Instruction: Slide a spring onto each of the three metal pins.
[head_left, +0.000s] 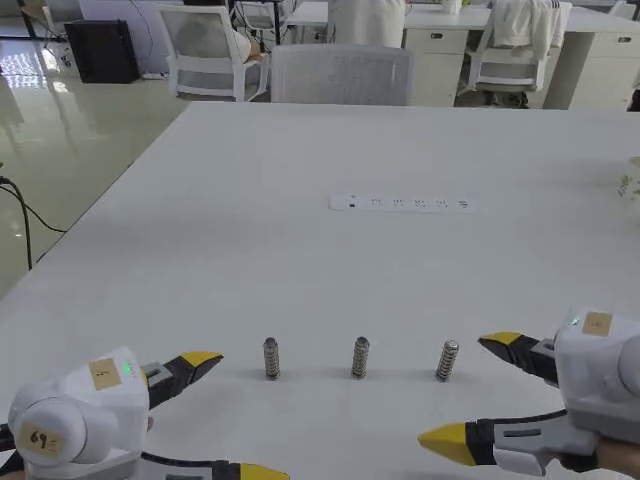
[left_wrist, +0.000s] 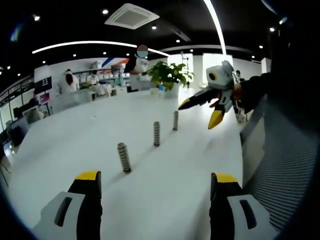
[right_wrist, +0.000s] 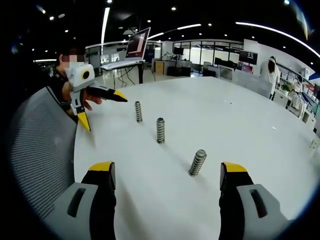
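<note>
Tabletop (head_left: 400, 150): wide, white and mostly bare. A flush socket strip (head_left: 400, 204) sits mid-way across, with office chairs (head_left: 340, 75) beyond the far edge.
Left gripper (head_left: 245, 415): low at the near left, jaws spread apart and holding nothing, aimed along the row of springs.
Right gripper (head_left: 455, 390): near right, just beside the end of the row, jaws likewise released and empty.
Springs: three stand in a line near the near edge, between the two grippers: left spring (head_left: 271, 358), middle spring (head_left: 361, 357) and right spring (head_left: 447, 361). The first two are upright. The right one leans a little in the head view and the right gripper view.
Step in hand: judging by the three standing coils and no loose spring in sight, the threading looks finished or very close to it.
Next move: probably a check that the leaning right spring is fully seated. That calls for a light nudge from the right jaws, not a squeeze.
Hard to make out: the metal pins themselves. Each coil covers whatever it stands on, so I cannot tell whether a pin runs inside. The near jaw of the left gripper is cut off by the bottom edge of the head view.
</note>
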